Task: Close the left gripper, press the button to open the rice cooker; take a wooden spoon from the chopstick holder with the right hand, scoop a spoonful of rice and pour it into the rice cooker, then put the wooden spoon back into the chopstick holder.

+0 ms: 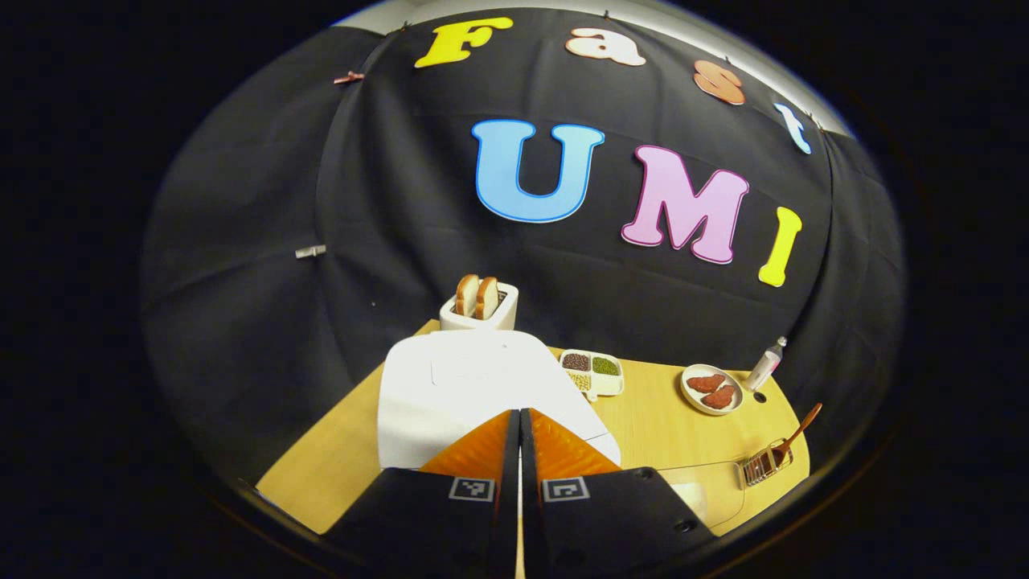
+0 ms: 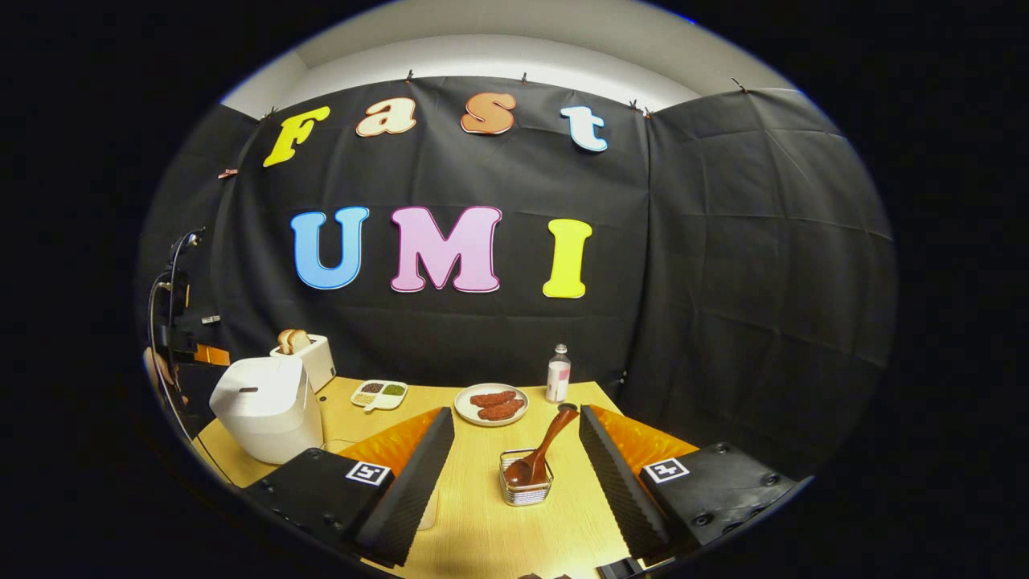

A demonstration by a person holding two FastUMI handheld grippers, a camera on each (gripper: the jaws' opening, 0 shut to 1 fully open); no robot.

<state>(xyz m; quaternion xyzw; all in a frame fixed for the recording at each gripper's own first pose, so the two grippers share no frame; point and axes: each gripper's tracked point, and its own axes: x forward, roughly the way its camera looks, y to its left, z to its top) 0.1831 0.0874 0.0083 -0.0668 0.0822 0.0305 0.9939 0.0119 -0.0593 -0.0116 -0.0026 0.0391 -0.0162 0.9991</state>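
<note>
Left gripper view. We log the left hand-held gripper [image 1: 518, 426] with its fingers drawn together, poised over the front of the white rice cooker [image 1: 474, 394]; its lid lies down, so we judge the closing step done and the button press not yet done. Also on the bench [image 1: 659, 418]: toaster [image 1: 479, 310], divided dish of grains [image 1: 593, 371], plate [image 1: 711, 389], bottle [image 1: 765, 363], and the chopstick holder [image 1: 765, 466] with the wooden spoon [image 1: 796, 436] in it.

Right gripper view. We log the right hand-held gripper [image 2: 514, 450] with fingers apart and empty, facing the chopstick holder [image 2: 526, 486]; the wooden spoon [image 2: 543, 454] stands in it, leaning, untouched. Rice cooker [image 2: 269, 406] sits shut at the left. We judge fetching, scooping, pouring and returning all left.
</note>
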